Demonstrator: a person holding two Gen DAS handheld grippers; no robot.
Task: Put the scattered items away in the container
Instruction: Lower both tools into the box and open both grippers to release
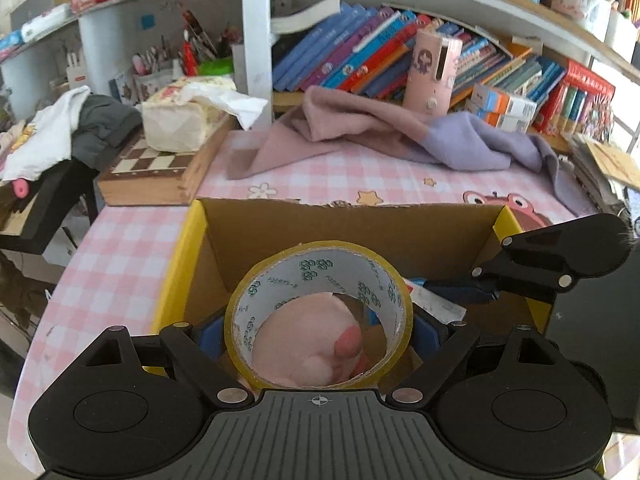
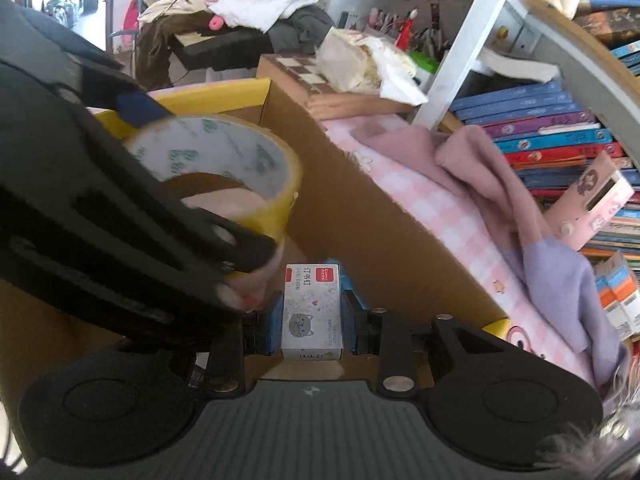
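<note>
My left gripper (image 1: pixel 318 330) is shut on a roll of yellow tape (image 1: pixel 320 268) and holds it over the open cardboard box (image 1: pixel 352 220) with yellow edges. A pink soft toy (image 1: pixel 304 336) lies in the box, seen through the roll. My right gripper (image 2: pixel 312 320) is shut on a small white staple box (image 2: pixel 312 312) and holds it inside the cardboard box (image 2: pixel 360 208). The right gripper also shows in the left wrist view (image 1: pixel 460 294) at the box's right side. The tape roll (image 2: pixel 224 164) and the left gripper show at left in the right wrist view.
The box stands on a pink checked tablecloth (image 1: pixel 120 248). Behind it lie a pink and lilac cloth (image 1: pixel 380 132), a chessboard case (image 1: pixel 152 172) with a tissue pack (image 1: pixel 188 116), a pink device (image 1: pixel 432 72) and shelves of books (image 1: pixel 360 48). A pile of clothes (image 1: pixel 60 132) is at the left.
</note>
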